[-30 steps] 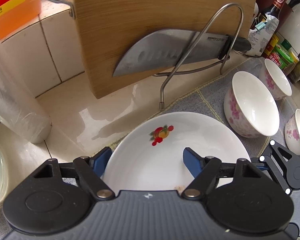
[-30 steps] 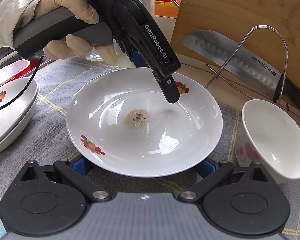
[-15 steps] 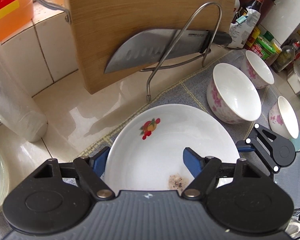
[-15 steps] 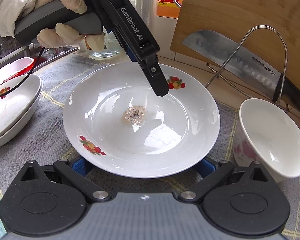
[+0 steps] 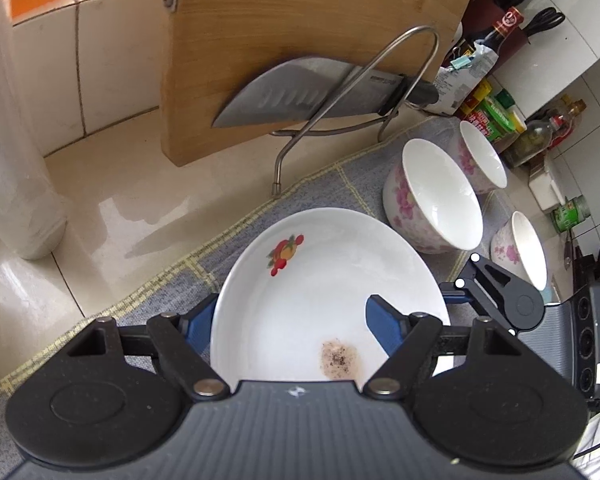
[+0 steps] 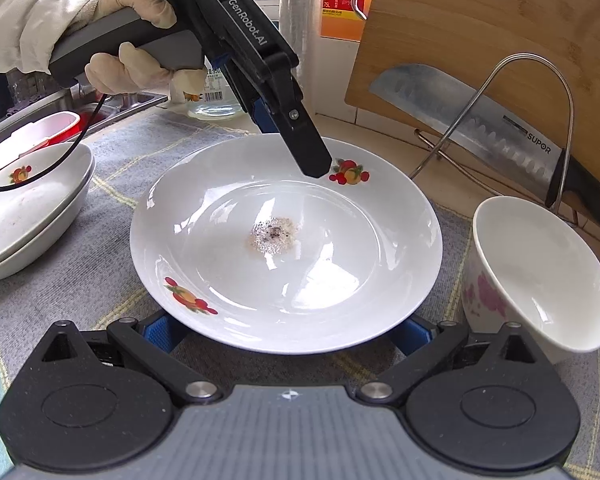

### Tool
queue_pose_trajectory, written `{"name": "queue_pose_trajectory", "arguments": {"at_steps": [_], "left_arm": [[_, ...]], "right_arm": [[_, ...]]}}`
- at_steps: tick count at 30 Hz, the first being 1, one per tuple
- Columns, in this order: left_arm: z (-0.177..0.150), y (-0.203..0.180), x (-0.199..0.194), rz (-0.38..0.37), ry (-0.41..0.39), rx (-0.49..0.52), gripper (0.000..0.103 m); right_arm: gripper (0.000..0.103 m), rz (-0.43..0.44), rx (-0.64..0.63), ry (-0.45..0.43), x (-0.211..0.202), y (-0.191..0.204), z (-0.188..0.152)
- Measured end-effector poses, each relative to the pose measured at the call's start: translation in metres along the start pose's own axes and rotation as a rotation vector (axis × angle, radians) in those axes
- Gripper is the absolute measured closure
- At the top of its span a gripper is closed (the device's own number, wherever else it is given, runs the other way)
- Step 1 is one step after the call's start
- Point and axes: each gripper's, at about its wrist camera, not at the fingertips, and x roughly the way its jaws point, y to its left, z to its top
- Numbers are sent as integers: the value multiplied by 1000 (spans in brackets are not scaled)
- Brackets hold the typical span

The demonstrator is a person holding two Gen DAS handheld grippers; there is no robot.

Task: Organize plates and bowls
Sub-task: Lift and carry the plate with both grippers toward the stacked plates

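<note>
A white plate [image 6: 340,264] with fruit prints and a brown stain lies on the grey mat [image 6: 100,264]. My left gripper [image 5: 292,320] straddles the plate's far rim with jaws apart: one blue pad [image 5: 380,320] hangs over the inside, the other pad [image 5: 198,320] sits outside, half hidden by the rim. Neither pad presses on it. My right gripper [image 6: 288,330] is open at the near rim, its blue pads [image 6: 160,330] tucked partly under the edge. Three pink-flowered bowls [image 5: 440,200] stand right of the plate. Stacked plates [image 6: 32,208] sit left.
A wooden cutting board [image 5: 300,40] and a cleaver [image 5: 300,96] lean in a wire rack behind the plate. Bottles and jars [image 5: 496,116] crowd the back right corner. A sink [image 6: 40,120] lies at the far left. A gloved hand [image 6: 136,52] holds the left gripper.
The left gripper has drawn back from over the plate's middle toward its far rim and tipped, so the stain now shows in its view. The plate and right gripper have not moved.
</note>
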Motion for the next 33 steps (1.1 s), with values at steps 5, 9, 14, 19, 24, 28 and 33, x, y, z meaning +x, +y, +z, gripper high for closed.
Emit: {"name": "queue_pose_trajectory", "arguments": {"at_steps": [5, 9, 14, 19, 24, 28, 33], "left_arm": [[3, -2, 8, 19, 48, 42, 26], [9, -4, 13, 23, 82, 61, 26], [11, -7, 13, 20, 106, 84, 26], [10, -10, 9, 11, 105, 92, 26], [6, -11, 7, 5, 102, 79, 26], [3, -17, 2, 14, 98, 87, 26], [-1, -24, -8, 18, 89, 87, 26]], "right_arm": [[0, -7, -7, 3, 0, 3, 1], [0, -25, -20, -5, -3, 5, -1], [0, -41, -22, -6, -5, 9, 0], [0, -46, -14, -1, -6, 10, -1], [0, -38, -11, 12, -8, 11, 0], [0, -29, -14, 13, -14, 12, 2], [0, -24, -30, 29, -20, 15, 7]]}}
